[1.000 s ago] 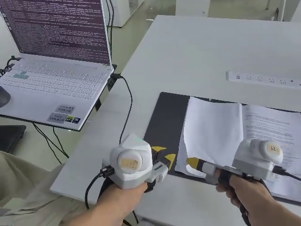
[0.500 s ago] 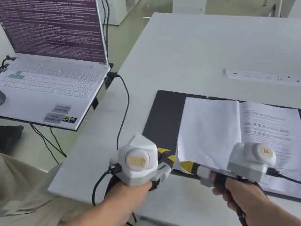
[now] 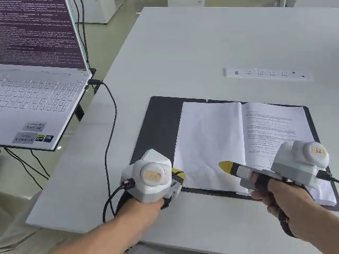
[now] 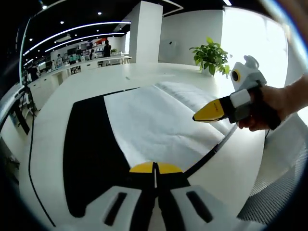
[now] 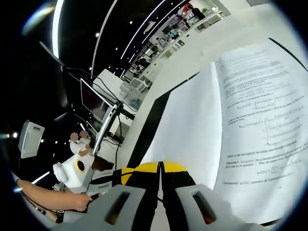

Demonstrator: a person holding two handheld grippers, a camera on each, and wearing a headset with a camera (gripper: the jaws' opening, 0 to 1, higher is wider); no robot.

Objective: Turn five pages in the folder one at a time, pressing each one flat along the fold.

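Since a second ago, we are seeing the right gripper [image 3: 228, 167] shifted across the blank left page [image 3: 206, 135]. Its tip was sitting at that page's outer front corner and is now hanging over the page's lower part, much nearer the fold [image 3: 242, 137]. Our left gripper [image 3: 177, 173] is staying where it was, at the front left of the folder [image 3: 159, 124], by the edge of the black cover.

We are holding both claws with their jaws pressed together and nothing between them; each gripper view is showing the yellow tips meeting along a thin seam.

The folder is lying open and flat on the bench, its long axis running left to right, ahead of the left claw and off to that claw's right. The fold is running the other way, from the edge nearest us toward the power strip [image 3: 267, 74] beyond. The right claw is pointing toward our left, crosswise to the fold, which is passing just behind its tip, beneath the length of the jaws. In the right gripper view the fold is lying to the right of the tips. The right claw is clearly the nearer one, since the whole blank page is lying between the left claw and the fold.

We are judging that pressing calls for drawing the right tip back onto the fold and running it away from us. The printed page [image 3: 273, 132] is lying behind that tip.
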